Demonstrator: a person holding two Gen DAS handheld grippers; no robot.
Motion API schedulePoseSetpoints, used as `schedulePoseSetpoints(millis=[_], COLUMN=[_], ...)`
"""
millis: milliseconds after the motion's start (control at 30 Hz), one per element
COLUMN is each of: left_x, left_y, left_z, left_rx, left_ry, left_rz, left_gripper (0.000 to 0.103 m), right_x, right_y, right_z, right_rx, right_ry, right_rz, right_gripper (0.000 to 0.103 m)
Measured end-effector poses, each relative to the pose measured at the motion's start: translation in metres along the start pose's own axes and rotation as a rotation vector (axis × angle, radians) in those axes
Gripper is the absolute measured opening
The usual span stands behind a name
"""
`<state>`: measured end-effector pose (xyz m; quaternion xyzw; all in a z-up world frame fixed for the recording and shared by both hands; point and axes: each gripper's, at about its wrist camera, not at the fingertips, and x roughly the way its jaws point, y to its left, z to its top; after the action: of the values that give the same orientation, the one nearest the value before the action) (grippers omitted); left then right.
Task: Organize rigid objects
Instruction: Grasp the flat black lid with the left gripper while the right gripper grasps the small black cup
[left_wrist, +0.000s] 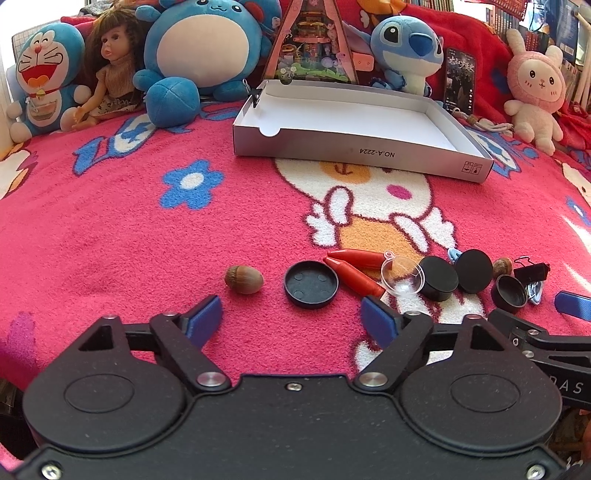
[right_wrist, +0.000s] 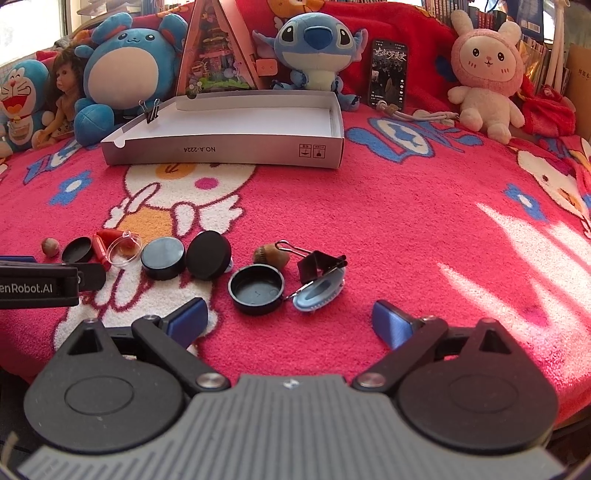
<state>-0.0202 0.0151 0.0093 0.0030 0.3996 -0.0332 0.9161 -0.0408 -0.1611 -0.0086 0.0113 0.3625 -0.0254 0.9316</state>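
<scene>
1. Left tongs (left_wrist: 291, 317) hang released with nothing between the blue pads, above the pink cartoon blanket (left_wrist: 110, 229).
2. Right tongs (right_wrist: 290, 323) are likewise spread wide and bare.
3. From the left tongs, an acorn (left_wrist: 243, 280) lies at eleven o'clock and an upturned black cap (left_wrist: 311, 284) at twelve.
4. Two red cones (left_wrist: 354, 271), a clear cup (left_wrist: 402, 277) and black discs (left_wrist: 439, 282) trail toward two o'clock.
5. A black binder clip (right_wrist: 321, 264) touches a blue oval piece (right_wrist: 319, 293).
6. An open white cardboard box (left_wrist: 369, 147) sits far off at twelve o'clock.
</scene>
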Motion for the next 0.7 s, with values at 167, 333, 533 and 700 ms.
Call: schedulePoseSetpoints(millis=[167,333,533,700], left_x=[-0.009,-0.008,-0.005,-0.001], left_y=[-0.004,-0.006,-0.001,0.0], left_z=[-0.004,-0.005,-0.004,-0.002], left_rx=[0.051,0.061,0.049,0.053], left_ry=[-0.019,-0.026,-0.025,-0.036], left_rz=[-0.016,-0.036,-0.057,-0.059], left_gripper=[0.049,0.04,0.036,0.037], right_x=[-0.015,-0.023,-0.017,-0.011], right_y=[0.005,0.011,0.012,0.01], right_z=[-0.005,-0.006,-0.001,0.001], right_rx=[-0.009,-0.037,-0.037,-0.028], right_ry=[-0.042,-0.082,-0.069,-0.065], right_rz=[0.035,0.054,0.085,0.076], right_gripper=[0.084,0.06,0.043,0.049])
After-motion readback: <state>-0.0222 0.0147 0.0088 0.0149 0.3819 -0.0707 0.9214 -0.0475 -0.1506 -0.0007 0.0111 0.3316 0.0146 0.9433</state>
